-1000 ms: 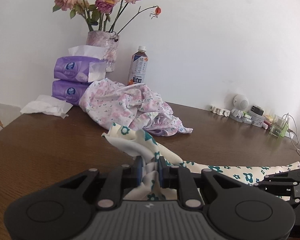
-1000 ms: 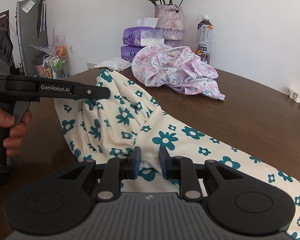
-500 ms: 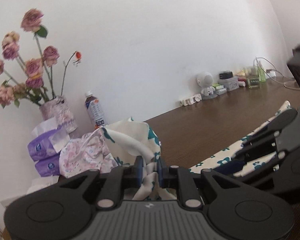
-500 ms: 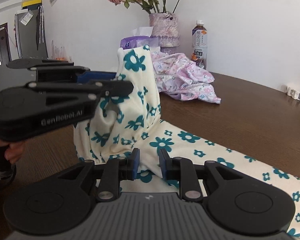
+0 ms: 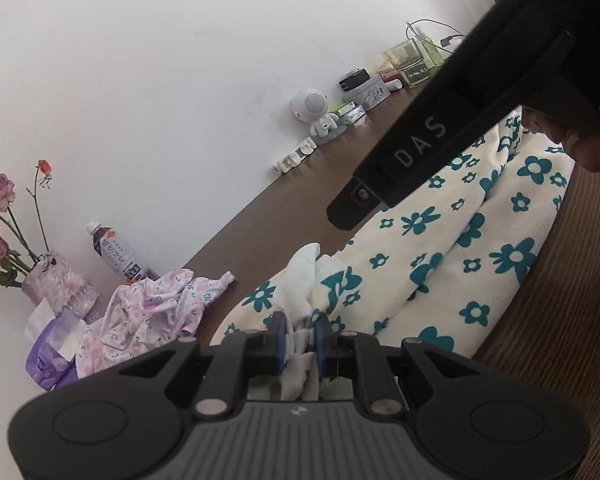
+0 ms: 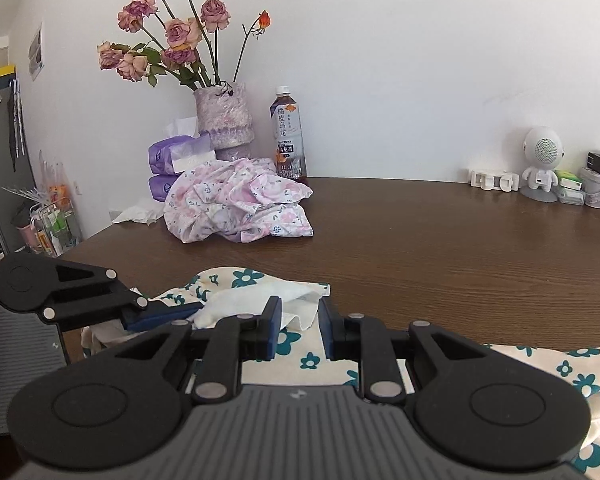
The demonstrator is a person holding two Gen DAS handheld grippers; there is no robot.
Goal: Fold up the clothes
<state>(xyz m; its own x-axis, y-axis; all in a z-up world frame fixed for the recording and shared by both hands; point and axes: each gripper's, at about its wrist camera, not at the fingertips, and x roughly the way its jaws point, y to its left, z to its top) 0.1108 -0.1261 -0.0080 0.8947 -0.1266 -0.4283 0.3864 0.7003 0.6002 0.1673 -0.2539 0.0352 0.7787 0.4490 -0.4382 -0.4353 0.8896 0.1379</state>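
Observation:
A cream garment with teal flowers (image 5: 440, 272) lies on the brown table (image 6: 420, 248), one end doubled over onto the rest. My left gripper (image 5: 301, 330) is shut on a white bunched edge of that garment, low over the cloth. In the right wrist view the left gripper's fingers (image 6: 160, 314) pinch the same folded edge (image 6: 244, 278). My right gripper (image 6: 299, 322) sits just beside it, jaws narrow, with a white flap of the garment in the gap. The right gripper's black body (image 5: 460, 112) crosses the left wrist view above the cloth.
A crumpled pink floral garment (image 6: 236, 204) lies further back, in front of a vase of roses (image 6: 224, 124), a drink bottle (image 6: 288, 136) and purple tissue packs (image 6: 180, 156). A small white robot figure (image 6: 542, 164) and boxes line the wall. A hand (image 5: 596, 148) holds the right gripper.
Both grippers lifted the held end of the flowered garment, carried it over to the right, and lowered it onto the rest of the cloth. The left wrist view is now tilted.

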